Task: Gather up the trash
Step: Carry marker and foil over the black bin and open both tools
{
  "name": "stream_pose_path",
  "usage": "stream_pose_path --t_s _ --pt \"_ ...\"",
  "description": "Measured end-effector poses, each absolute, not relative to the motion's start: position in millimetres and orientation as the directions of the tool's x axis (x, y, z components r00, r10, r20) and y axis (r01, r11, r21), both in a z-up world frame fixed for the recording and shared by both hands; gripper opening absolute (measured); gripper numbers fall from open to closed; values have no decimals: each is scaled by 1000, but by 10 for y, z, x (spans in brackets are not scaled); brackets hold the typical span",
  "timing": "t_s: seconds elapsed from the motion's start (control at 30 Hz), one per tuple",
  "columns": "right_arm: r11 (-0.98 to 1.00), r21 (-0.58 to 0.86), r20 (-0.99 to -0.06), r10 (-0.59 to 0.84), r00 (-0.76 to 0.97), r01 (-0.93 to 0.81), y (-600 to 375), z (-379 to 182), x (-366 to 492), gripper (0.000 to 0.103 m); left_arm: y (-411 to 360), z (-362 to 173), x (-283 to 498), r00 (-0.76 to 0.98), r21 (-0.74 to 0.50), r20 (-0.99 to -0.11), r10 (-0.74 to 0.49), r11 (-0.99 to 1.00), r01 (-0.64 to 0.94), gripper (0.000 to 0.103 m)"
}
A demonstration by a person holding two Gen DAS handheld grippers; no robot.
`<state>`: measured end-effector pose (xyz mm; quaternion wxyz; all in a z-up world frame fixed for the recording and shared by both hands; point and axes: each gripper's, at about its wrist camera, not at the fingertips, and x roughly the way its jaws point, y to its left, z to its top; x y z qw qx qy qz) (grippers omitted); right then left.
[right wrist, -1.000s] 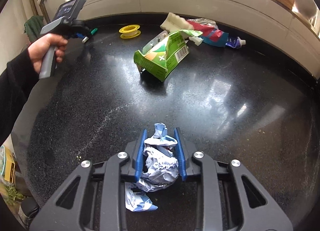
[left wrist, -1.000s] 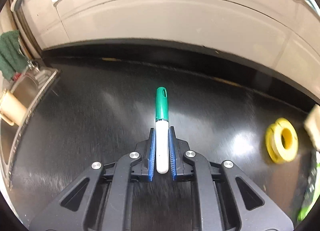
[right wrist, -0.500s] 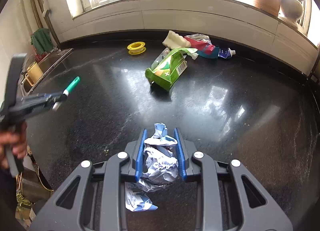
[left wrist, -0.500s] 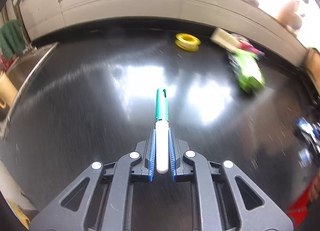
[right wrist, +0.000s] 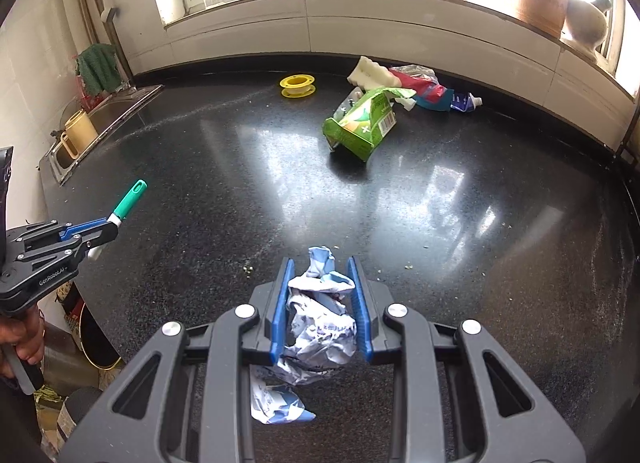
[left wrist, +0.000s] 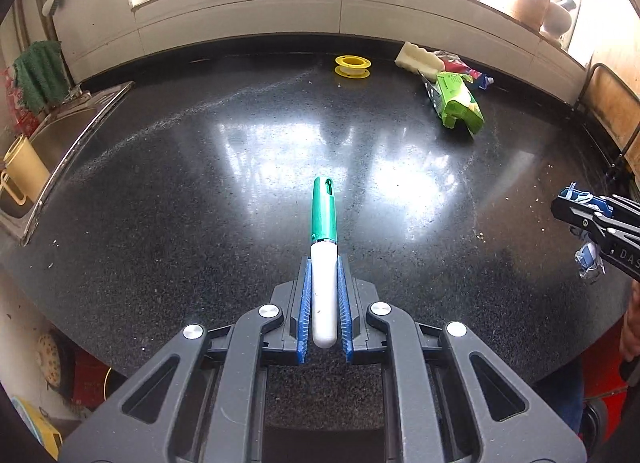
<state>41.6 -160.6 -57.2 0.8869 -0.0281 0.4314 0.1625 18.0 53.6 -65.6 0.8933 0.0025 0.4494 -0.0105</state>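
My left gripper [left wrist: 324, 263] is shut on a white marker with a green cap [left wrist: 324, 247], which points forward above the black countertop [left wrist: 200, 183]. From the right wrist view the same left gripper [right wrist: 114, 223] shows at the left edge, marker [right wrist: 129, 199] sticking out. My right gripper [right wrist: 320, 267] is shut on a crumpled blue and white wrapper [right wrist: 320, 315], which hangs out below the jaws. At the back of the counter lie a green carton [right wrist: 360, 125], a yellow spool [right wrist: 297, 86], a white sponge [right wrist: 370, 75], a red pouch [right wrist: 424, 89] and a toothpaste tube [right wrist: 466, 101].
A steel sink [right wrist: 108, 115] with a yellow mug [right wrist: 78, 131] sits at the counter's left end, a green cloth [right wrist: 98, 67] hanging above it. A white tiled wall and a windowsill with jars run behind. A round bin [right wrist: 94, 339] stands on the floor below the front left edge.
The left gripper has pulled back from the far wall toward the counter's front edge with the marker. The right gripper has backed off a little, keeping the wrapper.
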Motion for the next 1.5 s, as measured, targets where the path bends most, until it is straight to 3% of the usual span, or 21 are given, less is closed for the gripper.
stream_pose_path --t_s 0.37,0.73,1.03,1.3,1.5 --pt "836 121 -746 432 506 -535 -421 -454 266 28 1212 -465 -464 642 36 -760 107 992 -124 12" --pt "435 209 -748 648 143 -876 1892 -602 -654 28 2465 -698 -1771 536 53 -782 317 891 -450 12" --pt "278 277 -817 572 -74 -920 3039 -1318 -1148 28 3221 -1612 -2196 405 -4 -873 271 827 -562 12" --pt "322 271 -883 459 -100 -907 3551 -2005 -1020 29 3618 -2372 -2168 390 -100 -903 179 795 -599 12" --pt "363 265 -911 397 -109 -893 3632 -2340 -886 30 3775 -2651 -2095 362 -97 -918 162 794 -600 12"
